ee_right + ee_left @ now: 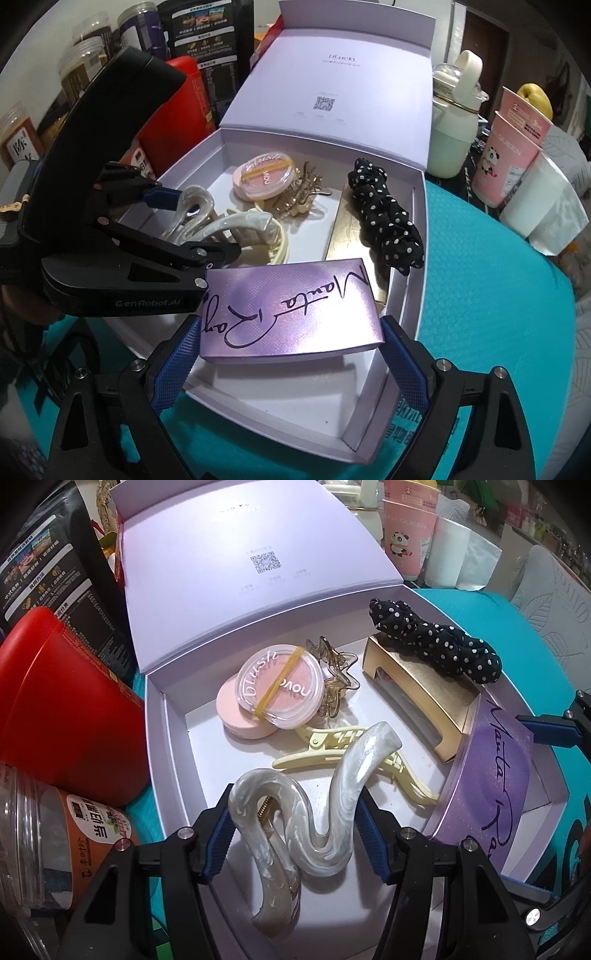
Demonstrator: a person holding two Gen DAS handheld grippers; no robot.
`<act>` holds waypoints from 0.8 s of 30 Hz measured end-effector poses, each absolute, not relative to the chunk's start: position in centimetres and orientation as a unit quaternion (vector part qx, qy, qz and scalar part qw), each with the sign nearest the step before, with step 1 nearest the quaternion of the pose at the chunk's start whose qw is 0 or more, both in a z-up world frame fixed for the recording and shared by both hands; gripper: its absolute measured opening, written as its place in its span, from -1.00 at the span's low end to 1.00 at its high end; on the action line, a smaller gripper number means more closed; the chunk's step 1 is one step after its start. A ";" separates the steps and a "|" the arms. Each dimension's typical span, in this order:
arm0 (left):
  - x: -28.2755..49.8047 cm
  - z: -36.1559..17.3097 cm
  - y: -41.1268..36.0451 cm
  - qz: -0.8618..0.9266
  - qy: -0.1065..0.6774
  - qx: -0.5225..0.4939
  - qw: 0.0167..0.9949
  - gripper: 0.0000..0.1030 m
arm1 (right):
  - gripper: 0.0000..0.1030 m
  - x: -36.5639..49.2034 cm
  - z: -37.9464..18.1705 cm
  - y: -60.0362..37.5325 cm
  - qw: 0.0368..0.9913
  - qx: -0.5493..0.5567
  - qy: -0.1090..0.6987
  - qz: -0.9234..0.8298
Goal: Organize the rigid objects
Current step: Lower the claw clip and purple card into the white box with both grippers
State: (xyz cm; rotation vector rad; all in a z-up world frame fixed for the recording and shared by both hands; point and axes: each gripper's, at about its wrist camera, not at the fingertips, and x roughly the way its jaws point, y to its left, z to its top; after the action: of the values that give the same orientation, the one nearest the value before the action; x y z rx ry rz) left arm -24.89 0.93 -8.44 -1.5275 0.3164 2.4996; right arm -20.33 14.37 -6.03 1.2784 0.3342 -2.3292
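An open lilac gift box (pixel 173 746) (pixel 406 354) lies on a teal mat. My left gripper (pixel 295 823) is shut on a wavy pearl-white hair clip (pixel 325 805), held over the box floor; it also shows in the right wrist view (pixel 221 221). My right gripper (pixel 290 347) is shut on a purple "Manta Ray" box (pixel 291 314) (pixel 491 760), held at the box's near end. Inside lie a pink blush compact (pixel 280 686), a yellow clip (pixel 332 742), an amber claw clip (pixel 338 672), a gold box (pixel 421 690) and a polka-dot scrunchie (pixel 436 638).
A red container (pixel 66 709), a plastic jar (pixel 44 834) and black bags (pixel 55 572) crowd the left side of the box. Pink panda cups (pixel 509 158), a mint bottle (pixel 450 125) and white tissue (pixel 543 210) stand at the right. The box lid (pixel 332 85) stands open at the back.
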 end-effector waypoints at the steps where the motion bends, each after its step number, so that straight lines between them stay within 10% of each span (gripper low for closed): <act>1: -24.9 -8.4 0.9 0.843 0.106 -0.518 0.097 0.18 | 0.83 -20.4 -6.1 14.4 0.230 0.466 0.124 -0.845; 24: -23.5 -6.7 0.2 0.866 0.105 -0.477 0.108 0.18 | 0.84 -21.6 -5.3 13.6 0.222 0.483 0.156 -0.832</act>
State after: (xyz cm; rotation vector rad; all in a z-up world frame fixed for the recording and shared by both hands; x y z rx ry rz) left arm -23.45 0.16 -6.68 -1.4020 0.3103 2.5479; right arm -21.60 13.64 -5.32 1.3345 0.4319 -2.2987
